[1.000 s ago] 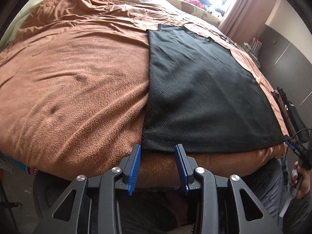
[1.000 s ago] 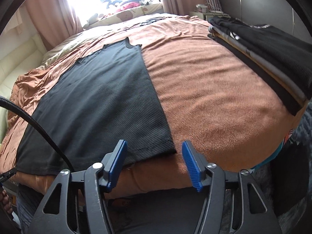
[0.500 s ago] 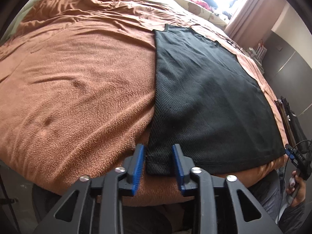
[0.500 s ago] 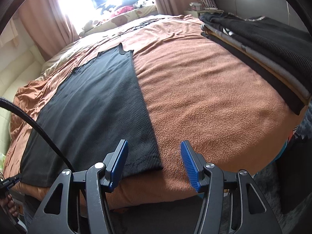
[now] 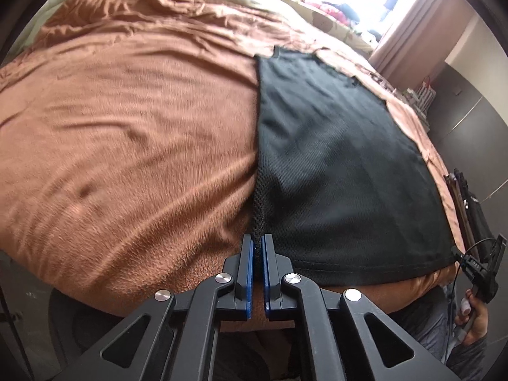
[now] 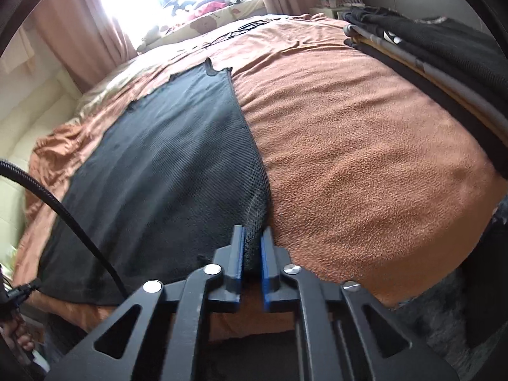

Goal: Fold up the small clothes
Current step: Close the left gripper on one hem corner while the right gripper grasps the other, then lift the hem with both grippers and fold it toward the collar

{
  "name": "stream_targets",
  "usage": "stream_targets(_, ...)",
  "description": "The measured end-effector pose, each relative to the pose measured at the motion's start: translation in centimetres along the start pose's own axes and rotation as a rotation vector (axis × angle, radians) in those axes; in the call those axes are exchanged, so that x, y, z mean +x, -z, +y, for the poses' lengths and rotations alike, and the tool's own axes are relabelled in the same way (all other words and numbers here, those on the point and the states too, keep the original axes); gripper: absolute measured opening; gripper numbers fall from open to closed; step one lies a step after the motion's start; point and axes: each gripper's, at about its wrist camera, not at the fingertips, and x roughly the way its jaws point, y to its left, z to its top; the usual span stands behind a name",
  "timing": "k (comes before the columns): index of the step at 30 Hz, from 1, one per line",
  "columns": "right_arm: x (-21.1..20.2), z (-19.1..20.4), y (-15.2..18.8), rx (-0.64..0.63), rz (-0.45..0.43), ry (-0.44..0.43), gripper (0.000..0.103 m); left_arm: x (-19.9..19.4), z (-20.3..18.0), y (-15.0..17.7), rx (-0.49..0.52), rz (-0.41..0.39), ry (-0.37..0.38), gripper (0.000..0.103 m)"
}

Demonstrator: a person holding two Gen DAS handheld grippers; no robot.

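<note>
Left wrist view shows the black mesh garment [image 5: 333, 165] spread flat on the brown blanket [image 5: 127, 127] of the bed, its hem running along the bed's near edge and its neck end pointing toward the window. The left gripper [image 5: 257, 247] has just been closing and now pinches the hem's near left corner, the mesh bunched up between the blue pads. In the right wrist view the right gripper [image 6: 252, 241] has likewise just been closing and clamps the opposite near corner of the garment [image 6: 165, 171], fabric puckered between its pads too.

A second ago both pairs of tongs stood open, hanging off the near edge with the cloth lying undisturbed; half a second ago they straddled the corners without touching. Now both corners are gripped, so I'd judge the next step is lifting the hem and carrying it toward the neck end for a first fold.

Further out, a stack of folded clothes [image 6: 438, 44] sits at the bed's right edge, and the person's hand [image 5: 473, 314] shows holding the other gripper's handle.
</note>
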Motion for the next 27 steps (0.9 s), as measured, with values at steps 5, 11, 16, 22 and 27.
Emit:
stream_targets(5,-2.5,1.4,-0.2,-0.042,-0.049,-0.013,0.003,-3.0,0.5,-1.0,-0.022,-0.074,0.034,0.005)
stream_targets(11,-6.0,3.1,0.1,-0.097,-0.098,-0.057,0.002,-6.2,0.3,-2.2,-0.026,-0.147,0.046,0.004)
stream_targets(16,-9.3,4.2,0.4,-0.128,-0.139,-0.098,0.002,-9.0,0.6,-2.2,-0.028,-0.196,0.054,0.004)
stream_targets(22,-12.4,4.9,0.1,-0.161,-0.174,-0.13,0.002,-12.5,1.2,-1.8,-0.034,-0.26,0.077,0.004)
stream_targets(27,-15.2,5.5,0.6,-0.192,-0.216,-0.156,0.002,-15.1,1.2,-0.9,-0.03,-0.311,0.095,0.004)
